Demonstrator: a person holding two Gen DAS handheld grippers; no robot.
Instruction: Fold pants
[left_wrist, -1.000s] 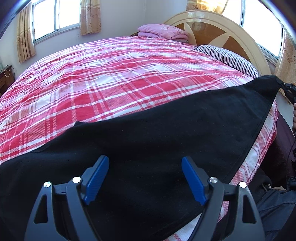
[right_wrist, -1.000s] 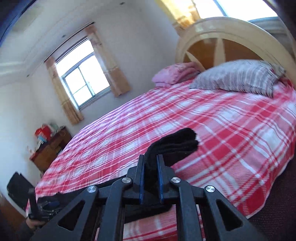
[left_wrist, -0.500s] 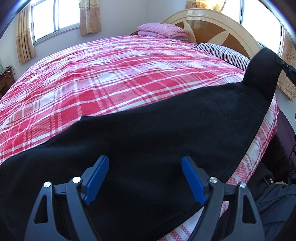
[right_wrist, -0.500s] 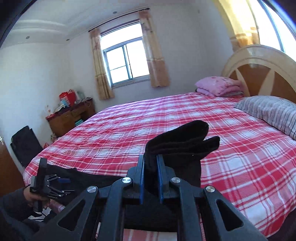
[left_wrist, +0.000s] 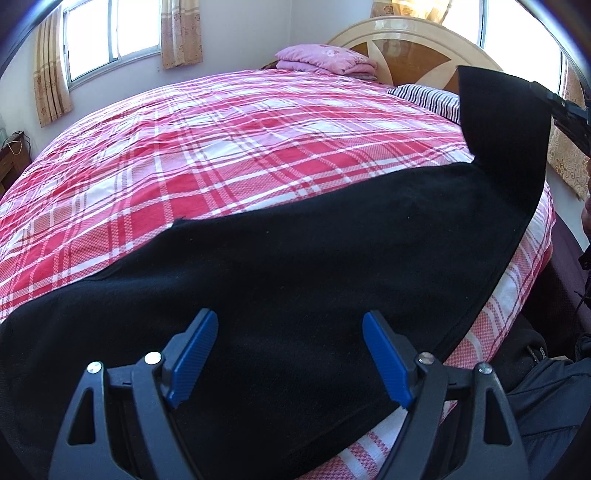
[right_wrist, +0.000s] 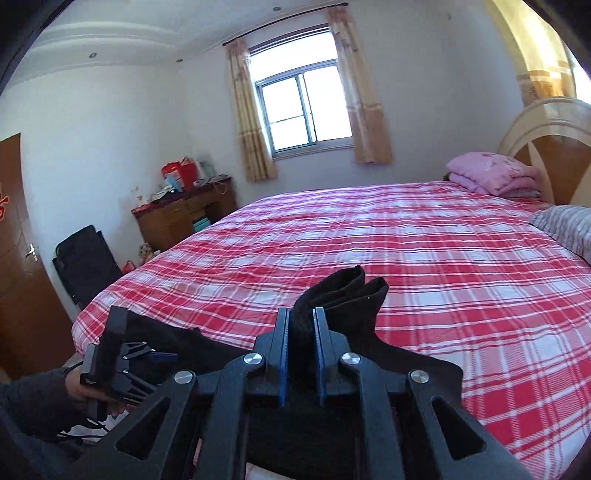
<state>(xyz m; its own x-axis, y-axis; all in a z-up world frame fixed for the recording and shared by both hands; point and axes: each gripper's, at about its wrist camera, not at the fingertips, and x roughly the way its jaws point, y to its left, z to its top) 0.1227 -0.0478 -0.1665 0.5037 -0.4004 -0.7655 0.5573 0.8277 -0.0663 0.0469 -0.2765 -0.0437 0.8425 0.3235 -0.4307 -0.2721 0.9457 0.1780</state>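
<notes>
Left gripper (left_wrist: 288, 362) spread wide over the pants while the right gripper lifts one end to fold it over.

Left to right: the left gripper hangs released above the black pants (left_wrist: 295, 277), its blue pads (left_wrist: 192, 358) clear of the cloth, which lies along the near edge of the bed (left_wrist: 221, 155). The right gripper (right_wrist: 301, 354) is clenched on a bunched end of the pants, raised off the plaid cover near the striped pillow (left_wrist: 428, 96). The step in hand looks like the first lengthwise fold; next, the lifted end likely needs carrying across toward the left and laying flat, edges matched, perhaps with the left gripper pinning the cloth. Compared with a second ago, the held end stands much higher and has swung inward, while the left gripper has stayed put.
</notes>
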